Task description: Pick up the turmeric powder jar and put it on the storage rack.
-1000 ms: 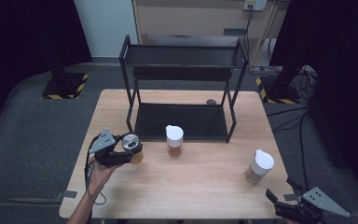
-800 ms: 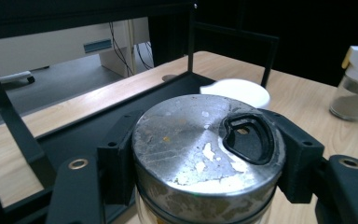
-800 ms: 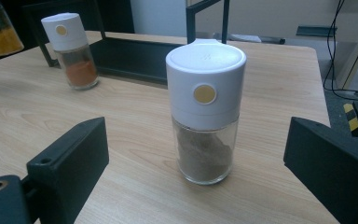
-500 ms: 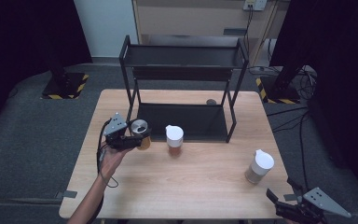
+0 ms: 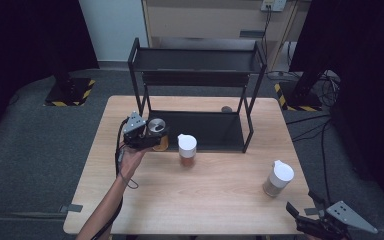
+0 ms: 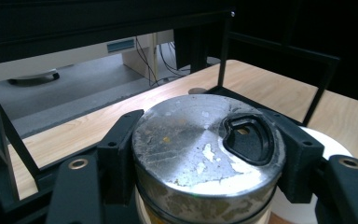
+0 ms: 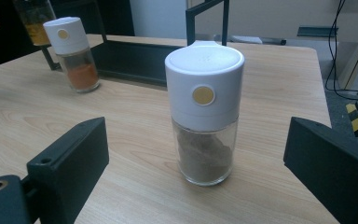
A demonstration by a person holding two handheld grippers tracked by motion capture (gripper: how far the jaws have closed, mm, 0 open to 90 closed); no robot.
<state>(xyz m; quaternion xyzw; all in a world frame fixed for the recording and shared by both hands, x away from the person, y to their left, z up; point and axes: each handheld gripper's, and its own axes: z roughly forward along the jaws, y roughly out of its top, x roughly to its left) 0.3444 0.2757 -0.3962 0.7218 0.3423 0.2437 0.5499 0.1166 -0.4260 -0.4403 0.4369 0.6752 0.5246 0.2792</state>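
Observation:
A glass jar with a worn metal lid [image 5: 156,125] [image 6: 205,140] and yellowish contents hangs at the front left corner of the black rack [image 5: 195,75]. My left gripper [image 5: 152,136] [image 6: 207,163] is shut on it, a jaw on each side of the lid. A white-capped shaker of orange spice [image 5: 186,150] [image 7: 72,53] stands just right of it, in front of the rack's lower shelf [image 5: 205,130]. A second white-capped shaker of brown spice [image 5: 278,178] [image 7: 205,112] stands at the right. My right gripper [image 5: 302,204] [image 7: 198,144] is open, low at the table's near right corner, facing that shaker and short of it.
The two-tier rack stands at the back middle of the wooden table [image 5: 215,200], with thin uprights [image 5: 247,125] at its corners. A small dark disc [image 5: 226,109] lies behind the lower shelf. Dark floor, cables and a cabinet [image 5: 205,20] surround the table.
My left gripper has carried the metal-lidded jar away from the person and to the right, up to the rack's front left corner. The right gripper and both shakers have stayed put.

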